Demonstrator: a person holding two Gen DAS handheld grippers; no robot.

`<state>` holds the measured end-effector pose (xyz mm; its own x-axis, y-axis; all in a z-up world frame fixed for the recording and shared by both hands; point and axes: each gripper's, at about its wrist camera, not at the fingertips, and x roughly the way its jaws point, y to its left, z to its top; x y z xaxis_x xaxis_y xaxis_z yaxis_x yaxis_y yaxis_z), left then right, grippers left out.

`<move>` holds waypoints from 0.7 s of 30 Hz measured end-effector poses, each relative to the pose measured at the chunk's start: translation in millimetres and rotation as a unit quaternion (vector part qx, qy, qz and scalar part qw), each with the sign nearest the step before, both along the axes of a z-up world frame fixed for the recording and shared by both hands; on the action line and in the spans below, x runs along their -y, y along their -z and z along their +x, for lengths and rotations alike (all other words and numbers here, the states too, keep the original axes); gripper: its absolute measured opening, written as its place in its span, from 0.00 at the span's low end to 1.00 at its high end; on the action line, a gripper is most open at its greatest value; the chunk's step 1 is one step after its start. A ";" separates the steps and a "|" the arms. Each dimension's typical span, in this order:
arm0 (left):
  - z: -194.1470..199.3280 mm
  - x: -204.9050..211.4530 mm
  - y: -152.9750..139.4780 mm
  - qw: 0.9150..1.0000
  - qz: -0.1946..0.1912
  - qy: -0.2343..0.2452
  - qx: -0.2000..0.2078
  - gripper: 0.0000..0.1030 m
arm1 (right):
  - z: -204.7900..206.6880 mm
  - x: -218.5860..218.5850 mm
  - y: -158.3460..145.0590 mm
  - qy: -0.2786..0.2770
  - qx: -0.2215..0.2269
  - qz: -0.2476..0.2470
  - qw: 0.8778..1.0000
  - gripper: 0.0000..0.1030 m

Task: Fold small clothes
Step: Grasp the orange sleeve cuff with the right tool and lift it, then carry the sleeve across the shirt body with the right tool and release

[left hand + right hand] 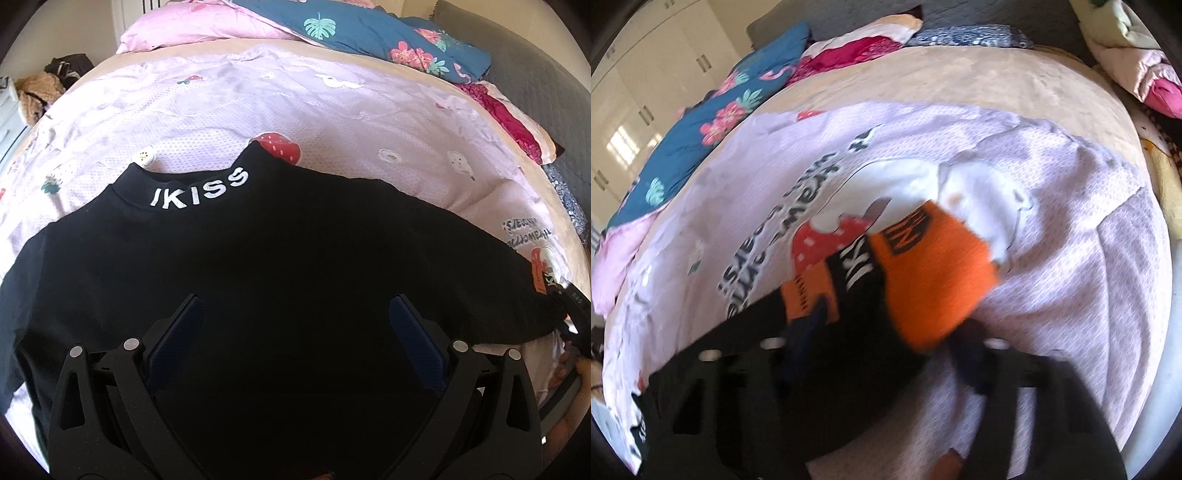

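A black top [280, 236] with white "IKISS" lettering on its collar [199, 188] lies flat on a pink printed sheet [332, 122]. My left gripper [295, 306] hovers over its middle, jaws wide open and empty. The top's right sleeve ends in an orange cuff [539, 277]. In the blurred right wrist view my right gripper [894, 332] sits around that sleeve's orange cuff [931, 277], one blue pad [809, 325] to its left, the other finger [971, 350] to its right. Whether it grips the cuff is unclear.
A blue floral quilt [388, 40] and pink pillow [192, 29] lie at the bed's head. A red-and-cream pillow [517, 122] sits at the right. Bundled bedding [1137, 62] lies at the far right edge. Clothes [40, 92] are piled off the bed's left side.
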<state>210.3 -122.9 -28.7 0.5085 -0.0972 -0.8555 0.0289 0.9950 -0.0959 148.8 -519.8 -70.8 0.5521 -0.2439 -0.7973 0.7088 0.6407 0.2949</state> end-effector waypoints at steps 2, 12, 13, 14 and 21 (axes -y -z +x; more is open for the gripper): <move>1.7 -3.2 -2.5 1.000 -0.001 -0.004 0.003 0.91 | -4.5 2.4 -4.1 0.001 0.019 0.003 1.000 0.23; -8.4 -24.3 -30.4 0.999 -0.034 -0.015 0.025 0.91 | -13.7 -35.2 -61.4 -0.097 0.137 -0.020 0.986 0.17; -9.8 -26.8 -33.4 0.999 -0.036 -0.016 0.028 0.91 | -14.5 -39.5 -66.4 -0.104 0.142 -0.021 0.984 0.17; -11.7 -29.3 -37.4 0.999 -0.037 -0.018 0.031 0.91 | -13.0 -44.0 -72.1 -0.113 0.149 -0.023 0.982 0.16; -20.8 -50.6 -57.3 0.997 -0.056 -0.032 0.045 0.91 | -5.8 -92.4 -108.6 -0.186 0.181 -0.041 0.965 0.15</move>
<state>189.5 -72.3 28.6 0.5916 -0.1547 -0.7912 -0.0214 0.9781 -0.2072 142.9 -427.4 37.8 0.8521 -0.0286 -0.5225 0.2849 0.8629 0.4174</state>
